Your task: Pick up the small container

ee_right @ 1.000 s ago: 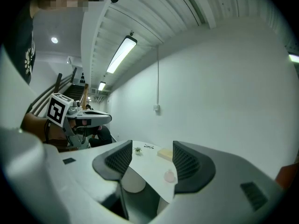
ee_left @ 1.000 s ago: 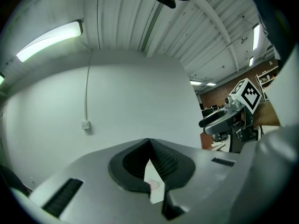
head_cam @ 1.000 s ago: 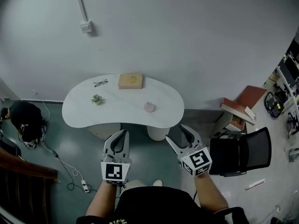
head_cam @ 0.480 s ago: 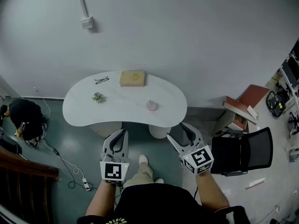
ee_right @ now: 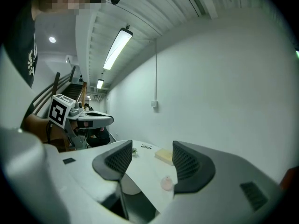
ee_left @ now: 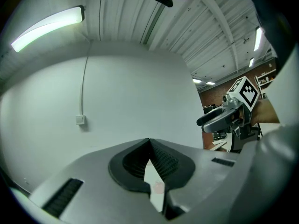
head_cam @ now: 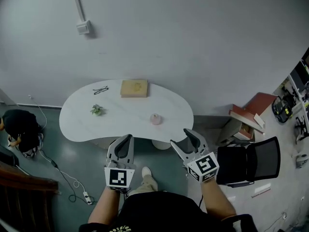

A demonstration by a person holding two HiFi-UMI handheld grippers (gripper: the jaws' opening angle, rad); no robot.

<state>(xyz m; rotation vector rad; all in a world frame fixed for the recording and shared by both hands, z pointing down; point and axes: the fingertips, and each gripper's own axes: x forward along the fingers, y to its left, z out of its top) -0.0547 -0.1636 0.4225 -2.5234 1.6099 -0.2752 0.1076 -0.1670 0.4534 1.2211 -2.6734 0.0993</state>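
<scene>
The small pink container stands near the front edge of a white kidney-shaped table. My left gripper hovers short of that edge, its jaws closed together with nothing in them. My right gripper is held open and empty to the right, also short of the table. In the right gripper view the container shows between the open jaws of the right gripper, far ahead. In the left gripper view the left gripper has its tips touching, and the container peeks through the slit below.
On the table lie a tan book, glasses and a small plant. A black chair and stacked red books stand to the right. A crouching person and floor cables are at the left.
The view has shifted a little, and the table sits slightly further left and nearer. A foot shows below the grippers. Both grippers hold the same pose.
</scene>
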